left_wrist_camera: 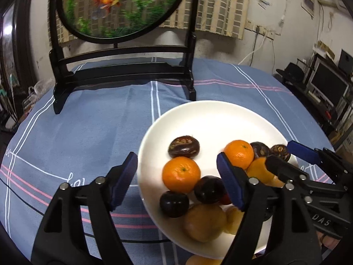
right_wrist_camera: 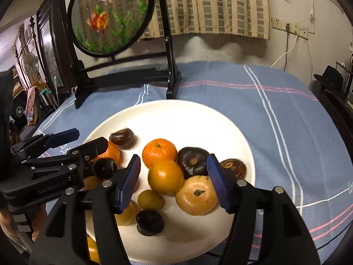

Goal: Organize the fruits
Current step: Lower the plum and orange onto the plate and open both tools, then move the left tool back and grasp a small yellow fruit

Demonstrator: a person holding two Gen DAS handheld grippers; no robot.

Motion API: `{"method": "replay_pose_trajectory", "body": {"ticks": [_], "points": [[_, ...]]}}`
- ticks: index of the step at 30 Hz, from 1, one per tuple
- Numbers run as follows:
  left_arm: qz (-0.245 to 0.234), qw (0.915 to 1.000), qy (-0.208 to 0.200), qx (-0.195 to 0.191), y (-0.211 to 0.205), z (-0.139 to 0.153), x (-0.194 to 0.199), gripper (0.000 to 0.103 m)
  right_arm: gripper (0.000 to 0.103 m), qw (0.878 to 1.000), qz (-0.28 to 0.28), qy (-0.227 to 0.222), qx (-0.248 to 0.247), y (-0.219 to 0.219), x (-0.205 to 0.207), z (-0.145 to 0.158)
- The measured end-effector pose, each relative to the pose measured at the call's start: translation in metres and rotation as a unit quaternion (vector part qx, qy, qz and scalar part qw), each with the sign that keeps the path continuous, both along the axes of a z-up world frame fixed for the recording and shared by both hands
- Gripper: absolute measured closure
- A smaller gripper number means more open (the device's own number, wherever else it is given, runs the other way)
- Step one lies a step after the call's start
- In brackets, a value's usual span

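Pretty sure I'm near the end here: all the fruit I can see is already piled on the white plate [right_wrist_camera: 198,119] on the blue striped cloth [right_wrist_camera: 286,110], nothing loose on the cloth. Mandarins [right_wrist_camera: 159,152], dark wrinkly water chestnuts [right_wrist_camera: 193,162] and brownish-yellow round ones [right_wrist_camera: 196,195], bunched toward the near side. My left gripper [left_wrist_camera: 176,176] and right gripper [right_wrist_camera: 174,181] both hang spread apart over the pile, gripping nothing.

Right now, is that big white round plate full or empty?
Partly full: the white round plate holds fruit on its near half; the far half is bare.
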State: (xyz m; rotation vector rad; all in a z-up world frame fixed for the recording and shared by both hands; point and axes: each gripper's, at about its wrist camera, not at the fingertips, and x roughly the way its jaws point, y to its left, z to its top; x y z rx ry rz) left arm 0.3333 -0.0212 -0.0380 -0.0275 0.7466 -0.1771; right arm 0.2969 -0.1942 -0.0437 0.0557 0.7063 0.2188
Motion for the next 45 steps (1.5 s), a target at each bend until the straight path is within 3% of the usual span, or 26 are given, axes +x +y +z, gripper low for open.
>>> {"method": "replay_pose_trajectory", "body": {"ticks": [9, 19, 21, 22, 24, 30, 35, 45], "points": [[0.03, 0.9993, -0.004, -0.022, 0.027, 0.008, -0.019, 0.021, 0.034, 0.999, -0.009, -0.021, 0.037, -0.007, -0.027, 0.027], [0.059, 0.9966, -0.042, 0.038, 0.031, -0.002, -0.119, 0.006, 0.034, 0.997, -0.017, -0.017, 0.069, -0.011, -0.102, 0.013], [0.069, 0.9949, -0.053, 0.052, 0.029, -0.004, -0.133, 0.004, 0.028, 0.997, -0.022, -0.01, 0.077, -0.015, -0.118, 0.005], [0.071, 0.9944, -0.054, 0.056, 0.028, -0.004, -0.14, 0.004, 0.019, 0.997, -0.025, -0.008, 0.078, -0.015, -0.121, 0.003], [0.063, 0.9953, -0.048, 0.055, 0.027, -0.006, -0.149, 0.004, 0.011, 0.996, -0.038, -0.009, 0.078, -0.019, -0.133, 0.0], [0.018, 0.9984, -0.01, 0.052, 0.019, -0.018, -0.17, 0.003, 0.01, 0.993, -0.056, -0.013, 0.101, -0.031, -0.151, -0.002], [-0.018, 0.9989, 0.034, 0.028, 0.02, -0.031, -0.18, 0.003, 0.008, 0.993, -0.07, 0.013, 0.098, -0.035, -0.144, -0.009], [-0.035, 0.9962, 0.044, 0.066, 0.004, -0.042, -0.18, 0.003, 0.008, 0.992, -0.071, 0.018, 0.102, -0.038, -0.145, -0.009]]}}
